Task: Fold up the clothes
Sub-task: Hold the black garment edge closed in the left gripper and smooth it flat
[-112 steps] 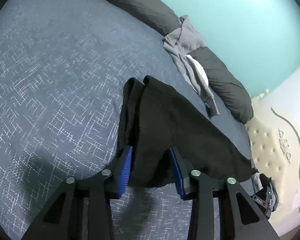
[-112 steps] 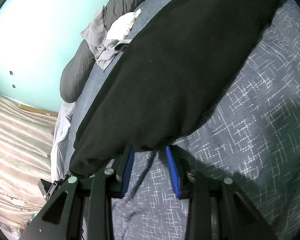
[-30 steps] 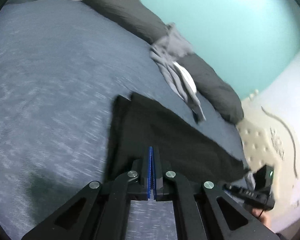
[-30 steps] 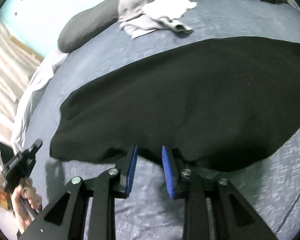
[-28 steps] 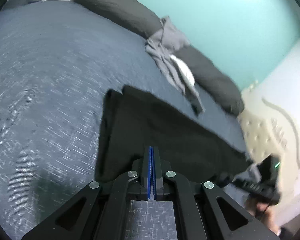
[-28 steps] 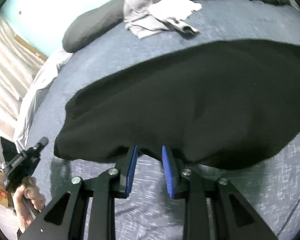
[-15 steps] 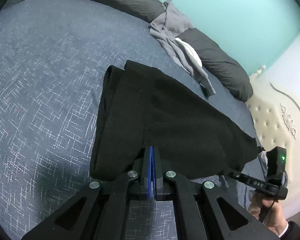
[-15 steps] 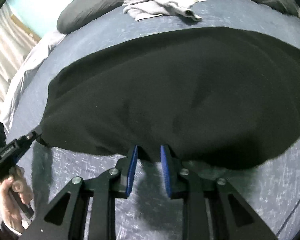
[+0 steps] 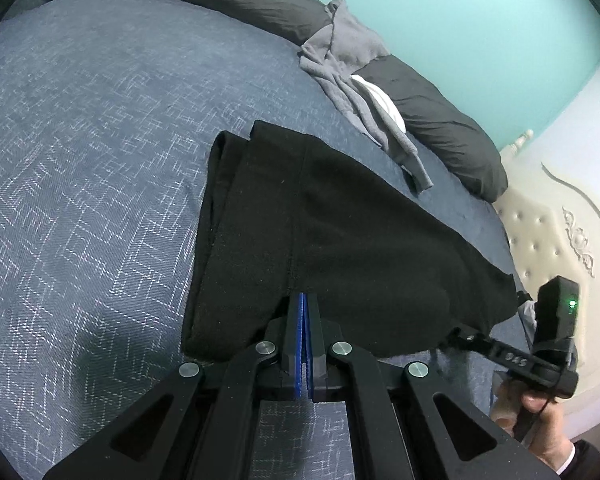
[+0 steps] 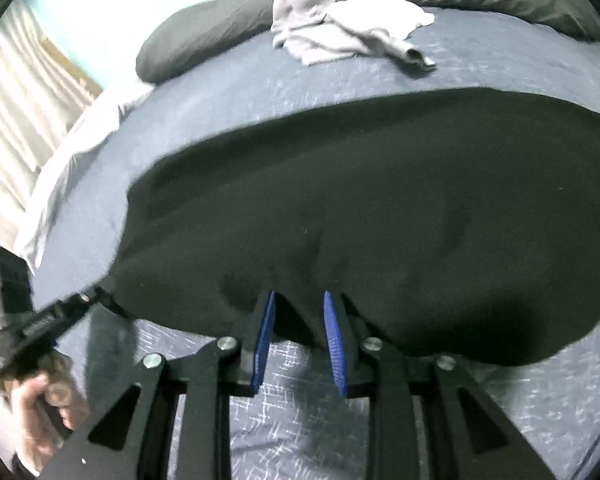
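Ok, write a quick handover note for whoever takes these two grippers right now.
Left gripper: shut on the near edge of the black garment.
Right gripper: open, fingers either side of a bit of the same edge, not clamped.
Garment lies spread on the bed, layered along its left side, so it looks partly folded. Grey clothes sit in a heap by the pillows, untouched.
Left to do: probably close the right gripper, finish folding the black piece, then fold the grey pile.

Two close claw-mounted views, shared garment (image 9: 340, 232)
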Demonstrator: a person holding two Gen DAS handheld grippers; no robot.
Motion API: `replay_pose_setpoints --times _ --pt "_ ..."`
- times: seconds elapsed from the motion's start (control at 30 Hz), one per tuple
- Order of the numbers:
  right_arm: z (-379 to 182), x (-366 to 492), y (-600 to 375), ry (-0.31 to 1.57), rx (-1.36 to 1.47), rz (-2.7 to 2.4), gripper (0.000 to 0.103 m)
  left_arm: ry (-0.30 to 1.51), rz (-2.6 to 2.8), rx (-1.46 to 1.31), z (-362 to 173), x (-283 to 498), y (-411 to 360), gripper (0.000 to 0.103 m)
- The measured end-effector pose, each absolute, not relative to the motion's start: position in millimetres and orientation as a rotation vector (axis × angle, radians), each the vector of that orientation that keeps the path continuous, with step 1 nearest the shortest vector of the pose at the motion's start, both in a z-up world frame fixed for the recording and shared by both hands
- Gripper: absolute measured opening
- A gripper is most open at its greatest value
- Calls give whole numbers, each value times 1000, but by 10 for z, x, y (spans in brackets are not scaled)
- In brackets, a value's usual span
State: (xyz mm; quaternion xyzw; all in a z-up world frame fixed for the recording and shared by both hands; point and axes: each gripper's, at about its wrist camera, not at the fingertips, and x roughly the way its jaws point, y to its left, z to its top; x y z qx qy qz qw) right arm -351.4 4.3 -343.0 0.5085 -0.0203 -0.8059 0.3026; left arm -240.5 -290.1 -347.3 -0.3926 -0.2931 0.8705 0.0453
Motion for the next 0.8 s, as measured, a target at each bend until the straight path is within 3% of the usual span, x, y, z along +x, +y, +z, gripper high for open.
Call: replay_pose_setpoints --times 0.5,0.8 --pt "-3456 -3803 886 -200 1425 -2245 25 -910 2669 -1210 -3467 -2378 -2911 2" --pt "-3292 -4062 1924 -418 1378 -2426 25 -931 2691 -1187 -3381 -2355 -2905 1"
